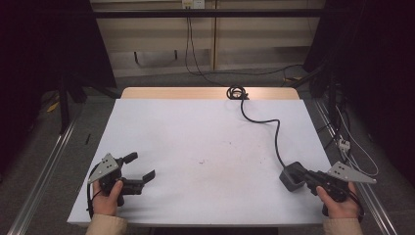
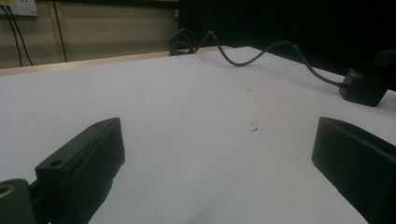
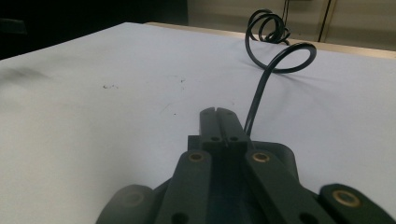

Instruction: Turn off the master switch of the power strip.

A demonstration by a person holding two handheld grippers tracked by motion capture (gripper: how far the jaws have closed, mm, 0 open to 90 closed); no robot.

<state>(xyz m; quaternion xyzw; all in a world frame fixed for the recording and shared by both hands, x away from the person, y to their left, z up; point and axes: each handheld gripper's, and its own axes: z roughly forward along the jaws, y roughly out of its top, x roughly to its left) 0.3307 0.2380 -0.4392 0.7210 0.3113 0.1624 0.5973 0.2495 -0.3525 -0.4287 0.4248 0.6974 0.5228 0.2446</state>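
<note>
We have the power adapter near the right front edge of the bench, a dark block with its black cable running away across the white surface to a small coil at the far edge. Our right tongs are clenched, jaws pressed together, and their tips sit right at the adapter; in the right gripper view the closed jaws lie over the block's top, with the cable rising just past them, but we cannot tell whether they pinch any part of it or merely rest against it. Our left tongs are released, jaws standing wide with nothing between them, low over the bare bench at the left front, well apart from the adapter, which shows far off to the right in the left gripper view. As we judge it, the work is at an early stage: the adapter lies flat on the bench, the cable is loose and mostly uncoiled, and the left tongs have not reached for anything. What remains seems to be nearly everything, whether lifting the block or gathering the cable
</note>
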